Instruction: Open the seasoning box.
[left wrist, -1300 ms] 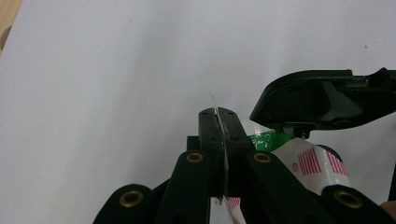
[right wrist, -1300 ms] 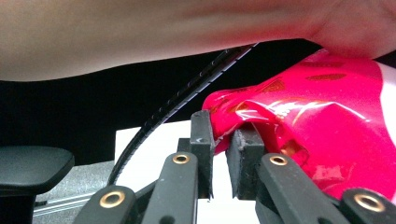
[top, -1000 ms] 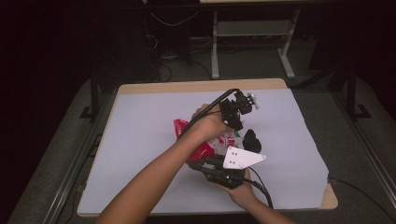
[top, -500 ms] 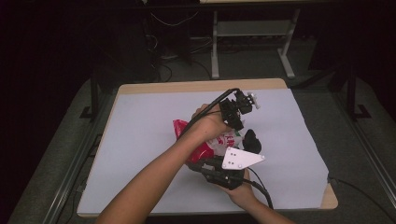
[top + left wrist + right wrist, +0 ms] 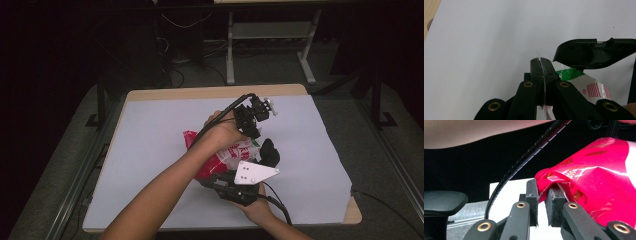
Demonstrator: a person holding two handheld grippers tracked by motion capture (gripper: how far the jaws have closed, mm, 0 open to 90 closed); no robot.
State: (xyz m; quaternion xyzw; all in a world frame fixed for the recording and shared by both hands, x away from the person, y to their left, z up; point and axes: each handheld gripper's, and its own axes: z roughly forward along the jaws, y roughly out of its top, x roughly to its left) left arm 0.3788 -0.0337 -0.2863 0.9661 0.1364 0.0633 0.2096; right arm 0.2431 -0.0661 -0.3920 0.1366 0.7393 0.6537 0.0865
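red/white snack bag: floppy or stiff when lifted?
Likely floppy: the snack bag creases where the right hand-held gripper pinches it. Probably light and slippery: its film looks glossy, and the left hand-held gripper clamps only a thin edge.

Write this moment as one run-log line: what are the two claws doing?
left claw: shut on bag's thin edge | right claw: shut on bag's red end | red-and-white bag: held between both above white table

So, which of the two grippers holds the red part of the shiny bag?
The right gripper: its fingers pinch the red end of the red-and-white foil bag. The left gripper clamps its thin edge.
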